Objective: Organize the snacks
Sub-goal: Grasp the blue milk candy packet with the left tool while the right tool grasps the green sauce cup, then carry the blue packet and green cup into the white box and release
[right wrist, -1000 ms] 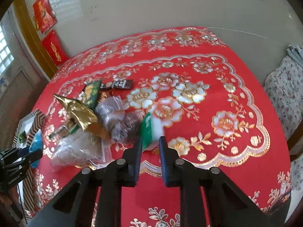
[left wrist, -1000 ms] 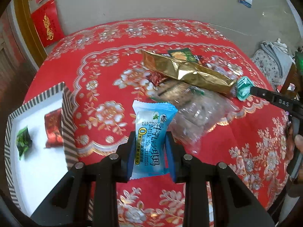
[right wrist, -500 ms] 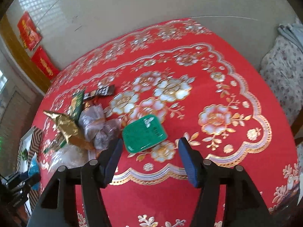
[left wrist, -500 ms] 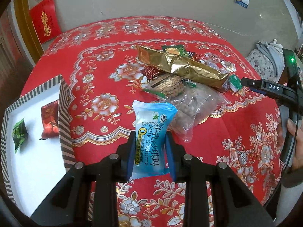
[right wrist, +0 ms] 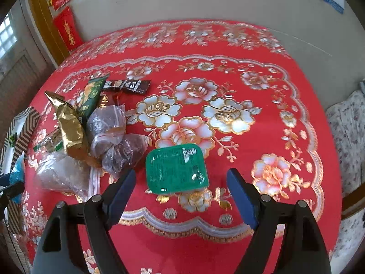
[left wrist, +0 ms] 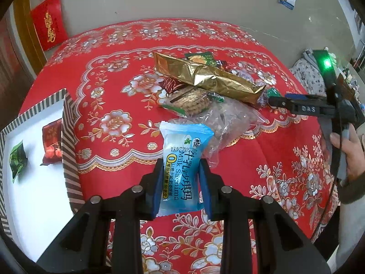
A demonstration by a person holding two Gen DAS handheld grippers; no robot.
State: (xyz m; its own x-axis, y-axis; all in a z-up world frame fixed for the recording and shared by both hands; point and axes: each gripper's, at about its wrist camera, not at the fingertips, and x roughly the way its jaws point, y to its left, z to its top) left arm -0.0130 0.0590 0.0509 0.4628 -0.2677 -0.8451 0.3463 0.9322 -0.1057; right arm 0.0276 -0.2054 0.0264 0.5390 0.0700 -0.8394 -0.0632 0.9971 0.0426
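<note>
Left tool (left wrist: 181, 178) pinching one blue snack packet (left wrist: 182, 159) above the desk (left wrist: 262, 150); right tool (right wrist: 181, 188) spread wide, straddling one green snack pack (right wrist: 176, 167) lying on the desk. Step in hand, judged: transfer to the striped box (left wrist: 68, 141); next move calls for leftward carry and release. Box contents: two packets; farther, one gold pouch (left wrist: 205, 77).

Even, fairly bright daylight, with a window (right wrist: 9, 38) glowing at the right wrist view's left edge, glints off the gold foil packet (left wrist: 205, 77), while fisheye bending and dark vignetting mar both frames' corners.
</note>
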